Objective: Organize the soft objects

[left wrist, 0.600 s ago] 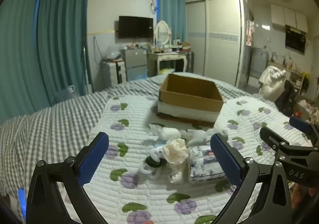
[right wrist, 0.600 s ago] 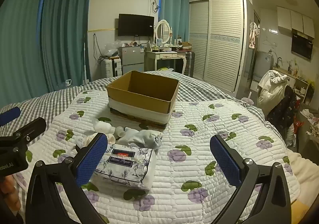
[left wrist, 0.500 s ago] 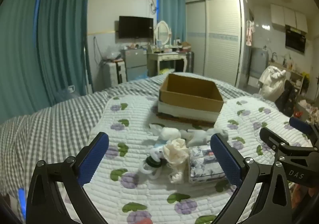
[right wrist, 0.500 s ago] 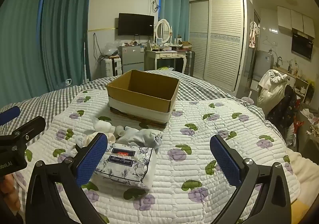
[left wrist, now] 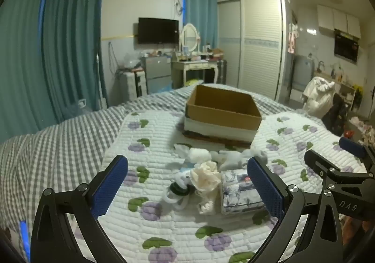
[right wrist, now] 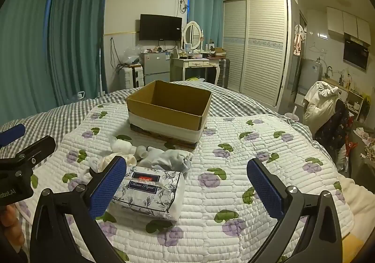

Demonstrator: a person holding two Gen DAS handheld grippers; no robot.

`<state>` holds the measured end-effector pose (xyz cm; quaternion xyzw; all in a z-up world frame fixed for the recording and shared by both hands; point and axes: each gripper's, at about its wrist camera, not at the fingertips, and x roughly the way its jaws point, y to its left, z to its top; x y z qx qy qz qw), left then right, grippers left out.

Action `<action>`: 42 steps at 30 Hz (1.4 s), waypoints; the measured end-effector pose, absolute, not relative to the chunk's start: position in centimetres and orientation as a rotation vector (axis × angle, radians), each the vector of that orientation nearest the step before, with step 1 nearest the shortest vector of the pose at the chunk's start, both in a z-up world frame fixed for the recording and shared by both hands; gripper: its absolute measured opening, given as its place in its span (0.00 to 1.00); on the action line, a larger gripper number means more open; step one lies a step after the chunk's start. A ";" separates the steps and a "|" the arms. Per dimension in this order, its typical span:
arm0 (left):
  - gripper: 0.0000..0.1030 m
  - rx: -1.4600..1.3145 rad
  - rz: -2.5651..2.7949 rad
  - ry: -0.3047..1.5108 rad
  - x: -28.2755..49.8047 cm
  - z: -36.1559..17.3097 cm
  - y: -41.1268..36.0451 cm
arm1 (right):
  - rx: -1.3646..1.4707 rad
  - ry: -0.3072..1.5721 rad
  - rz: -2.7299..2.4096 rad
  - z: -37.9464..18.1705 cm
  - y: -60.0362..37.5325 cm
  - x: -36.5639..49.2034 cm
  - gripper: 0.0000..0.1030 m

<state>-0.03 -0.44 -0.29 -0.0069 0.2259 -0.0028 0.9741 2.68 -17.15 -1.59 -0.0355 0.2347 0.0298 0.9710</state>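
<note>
Left tool (left wrist: 187,183): two blue-padded fingers spread wide, nothing between them, held above the quilt (left wrist: 164,235). Right tool (right wrist: 186,183): likewise spread wide and empty.

In the left wrist view the right tool's black frame shows at 3 o'clock, lettered "DAS". In the right wrist view the left tool's frame shows at 9 o'clock, with partial lettering "obot.AI".

Soft objects lie in a loose cluster on the quilt, at 12 o'clock from the left tool and 10–11 o'clock from the right tool:
- 1 tissue pack (right wrist: 150,190), floral wrapper, label reads "Tissue Paper"; a small red label above it is illegible.
- 1 cream fabric bundle (left wrist: 206,177), touching the pack's left side.
- 1 pale grey-blue cloth (right wrist: 171,160), just behind the pack.
- 1 white rolled item (left wrist: 199,154), farther back.
- 1 dark green ring with white loops (left wrist: 179,190), just beside the cream bundle; exact loop count cannot be told.

1 open cardboard box (left wrist: 222,114), white band around its base, stands behind the cluster. Its visible inside shows only bare cardboard.
</note>
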 end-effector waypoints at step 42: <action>1.00 -0.015 -0.003 0.477 0.0 -1.4 -0.2 | -0.067 0.508 0.071 -2.3 -17.0 3.2 1.00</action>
